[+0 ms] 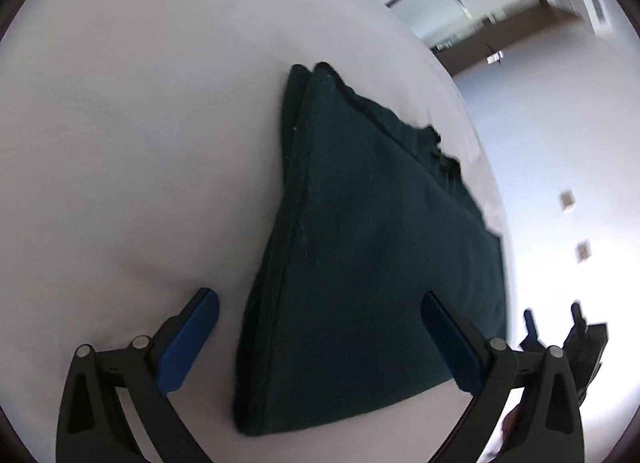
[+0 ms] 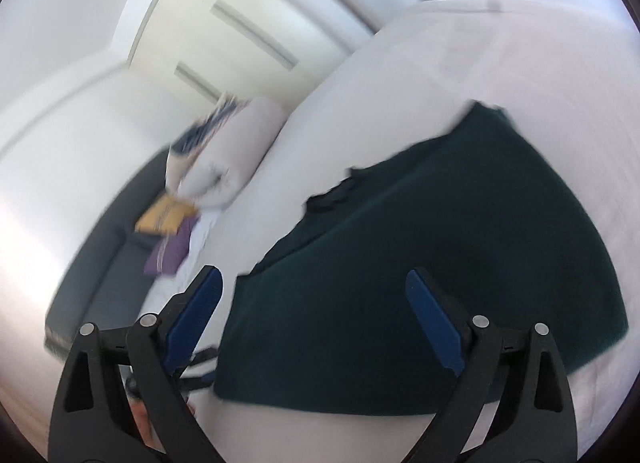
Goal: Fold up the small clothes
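A dark green folded cloth (image 1: 360, 247) lies flat on a white table (image 1: 120, 143). My left gripper (image 1: 320, 323) is open and empty, hovering over the cloth's near end, its fingers apart on either side. In the right wrist view the same cloth (image 2: 440, 255) lies on the white table (image 2: 420, 63). My right gripper (image 2: 316, 303) is open and empty above the cloth's near edge. The right gripper also shows small at the right edge of the left wrist view (image 1: 554, 319).
To the left of the table in the right wrist view, a white bundle (image 2: 228, 151) with a blue-striped piece, a yellow cloth (image 2: 164, 217) and a purple cloth (image 2: 168, 253) lie on a dark grey seat (image 2: 100, 263). White walls stand behind.
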{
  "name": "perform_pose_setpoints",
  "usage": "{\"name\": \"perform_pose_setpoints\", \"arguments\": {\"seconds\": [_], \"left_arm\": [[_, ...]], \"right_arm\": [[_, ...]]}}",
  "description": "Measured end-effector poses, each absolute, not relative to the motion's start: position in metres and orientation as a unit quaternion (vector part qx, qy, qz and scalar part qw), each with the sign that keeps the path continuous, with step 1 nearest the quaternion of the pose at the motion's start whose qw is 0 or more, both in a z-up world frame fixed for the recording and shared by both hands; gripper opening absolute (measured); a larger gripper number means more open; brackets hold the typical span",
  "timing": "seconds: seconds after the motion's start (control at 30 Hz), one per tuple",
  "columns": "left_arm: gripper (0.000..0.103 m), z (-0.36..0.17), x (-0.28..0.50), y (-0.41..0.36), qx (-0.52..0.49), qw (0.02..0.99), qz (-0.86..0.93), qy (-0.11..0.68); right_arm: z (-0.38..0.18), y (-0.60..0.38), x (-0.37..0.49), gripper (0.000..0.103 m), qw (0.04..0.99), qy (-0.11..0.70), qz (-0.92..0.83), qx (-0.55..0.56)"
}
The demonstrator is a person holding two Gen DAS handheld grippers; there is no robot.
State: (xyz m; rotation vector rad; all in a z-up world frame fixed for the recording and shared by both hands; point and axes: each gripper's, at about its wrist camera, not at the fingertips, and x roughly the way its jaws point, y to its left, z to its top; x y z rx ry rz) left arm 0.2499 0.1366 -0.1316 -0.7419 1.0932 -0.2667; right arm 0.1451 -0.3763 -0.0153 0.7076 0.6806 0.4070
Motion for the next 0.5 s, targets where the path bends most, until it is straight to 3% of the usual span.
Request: {"name": "perform_pose_setpoints", "arguments": {"seconds": [0.1,0.13,0.2,0.23,0.3,0.4,0.5], "left_arm": [[0.1,-0.136,0.26,0.143,-0.387,0.753,-0.139,0.514],[0.095,-0.136,0.26,0.14,-0.388,0.748,-0.145,0.519],[0.069,-0.141,0.264,0.132,-0.396,0.724,-0.172,0.537],[0.064,-0.145,0.266,0.131,-0.407,0.713,-0.18,0.542],[0.041,-0.153,0.268,0.134,-0.438,0.697,-0.191,0.535],[0.015,-0.167,0.262,0.149,-0.481,0.679,-0.191,0.52],[0.013,-0.173,0.256,0.157,-0.498,0.677,-0.202,0.504]], "right_arm": [[0.005,-0.361,0.166,0.095,0.849,0.353,0.217,0.328],[0.008,-0.357,0.172,0.095,0.846,0.359,0.22,0.327],[0.014,-0.343,0.188,0.095,0.838,0.38,0.227,0.321],[0.015,-0.337,0.194,0.095,0.834,0.387,0.232,0.318],[0.014,-0.317,0.211,0.095,0.822,0.409,0.248,0.308],[0.005,-0.291,0.23,0.095,0.804,0.445,0.255,0.3],[-0.01,-0.266,0.246,0.095,0.783,0.474,0.274,0.295]]}}
